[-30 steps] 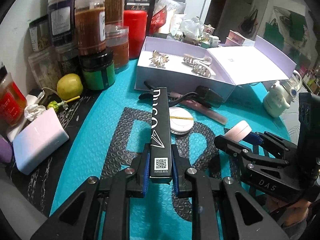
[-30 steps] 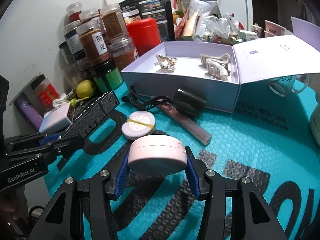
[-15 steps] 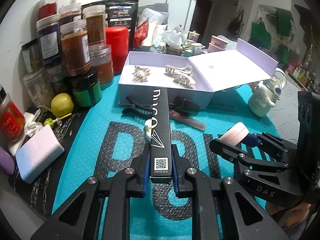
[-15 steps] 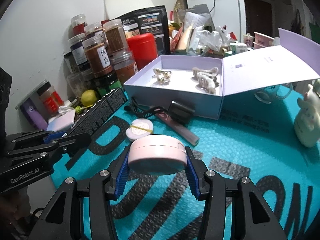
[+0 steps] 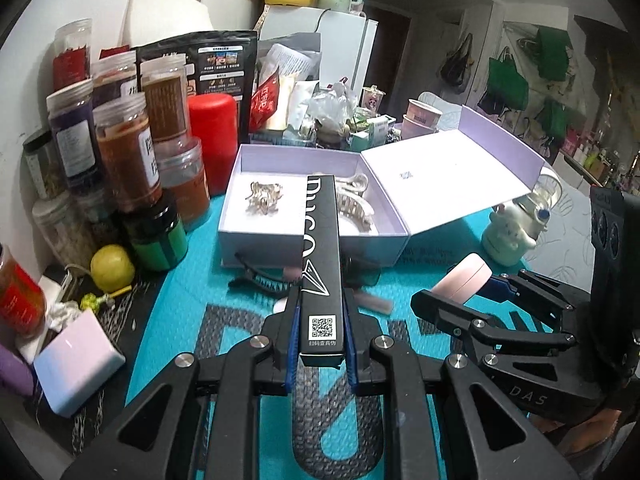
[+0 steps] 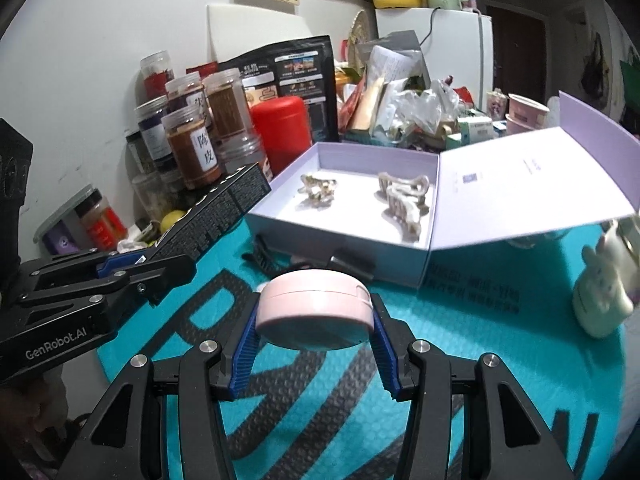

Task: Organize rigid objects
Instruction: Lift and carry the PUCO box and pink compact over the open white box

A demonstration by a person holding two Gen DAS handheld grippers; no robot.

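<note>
My left gripper [image 5: 320, 312] is shut on a long black carton [image 5: 322, 256], held above the teal mat with its far end over the front wall of the open lilac box [image 5: 312, 242]. The carton also shows in the right wrist view [image 6: 218, 210]. My right gripper [image 6: 314, 316] is shut on a round pink compact [image 6: 316, 310], raised above the mat in front of the box [image 6: 340, 246]; the compact also shows in the left wrist view [image 5: 462, 278]. Three pale hair claws [image 6: 404, 200] lie inside the box.
Spice jars [image 5: 128, 152], a red canister [image 5: 214, 136] and a lemon [image 5: 112, 268] crowd the left. A black clip and a pink bar [image 5: 370, 302] lie before the box. A white figurine [image 6: 600, 300] stands right. A pale power bank [image 5: 78, 364] lies near left.
Both grippers have lifted higher and tilted up with their loads; the carton's far end now reaches over the box front. The small white round disc on the mat is now mostly hidden.
</note>
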